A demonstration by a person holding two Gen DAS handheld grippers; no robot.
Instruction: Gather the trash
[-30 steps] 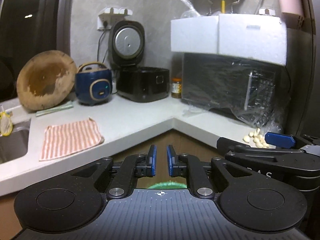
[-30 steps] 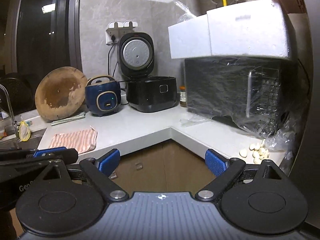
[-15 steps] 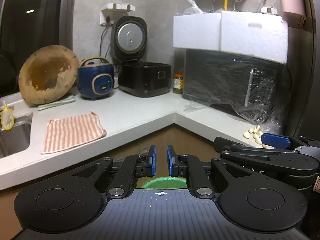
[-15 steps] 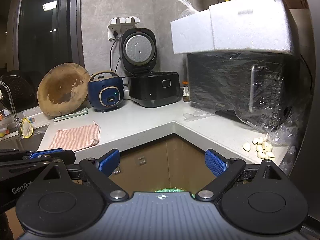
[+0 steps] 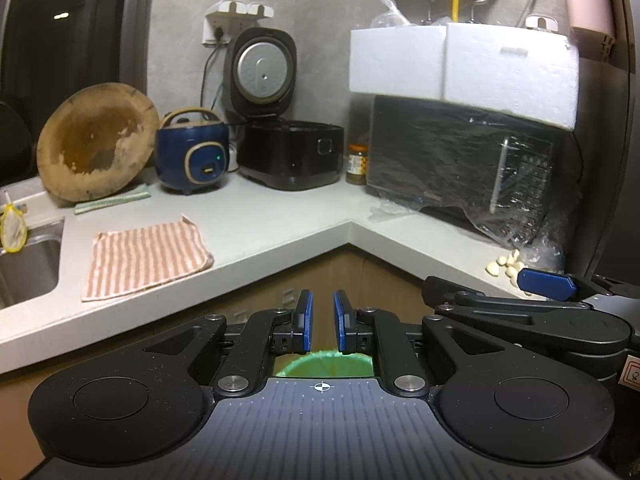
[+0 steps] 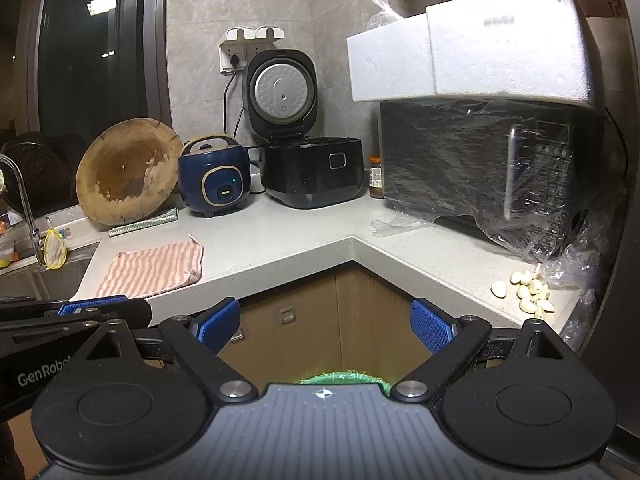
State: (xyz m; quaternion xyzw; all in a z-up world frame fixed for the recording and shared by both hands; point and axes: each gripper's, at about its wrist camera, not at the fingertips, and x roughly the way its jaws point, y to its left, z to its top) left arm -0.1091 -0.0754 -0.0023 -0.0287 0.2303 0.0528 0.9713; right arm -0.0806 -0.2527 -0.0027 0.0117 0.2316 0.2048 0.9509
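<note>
Below the counter corner the green-lined trash bin (image 5: 324, 363) (image 6: 344, 378) shows only as a rim behind each gripper body. My left gripper (image 5: 322, 306) hovers over it, its blue pads nearly together with nothing between them. Beside it on the right, my right gripper (image 6: 324, 316) stands wide open and empty; one of its fingers (image 5: 546, 280) shows in the left wrist view. A crumpled piece of clear plastic (image 5: 384, 214) (image 6: 390, 226) lies on the counter in front of the wrapped microwave (image 6: 496, 176). Loose garlic cloves (image 5: 506, 266) (image 6: 524, 292) sit at the counter's right end.
A striped cloth (image 5: 148, 254) lies flat on the L-shaped counter (image 5: 280, 224) near the sink (image 5: 28, 264). At the back stand a round wooden board (image 5: 96, 148), a blue cooker (image 5: 192, 160) and an open black rice cooker (image 5: 292, 152). Foam boxes (image 5: 464, 64) top the microwave.
Both views have shifted slightly, and more of the green bin rim shows under the grippers. Neither gripper's jaws have changed.
</note>
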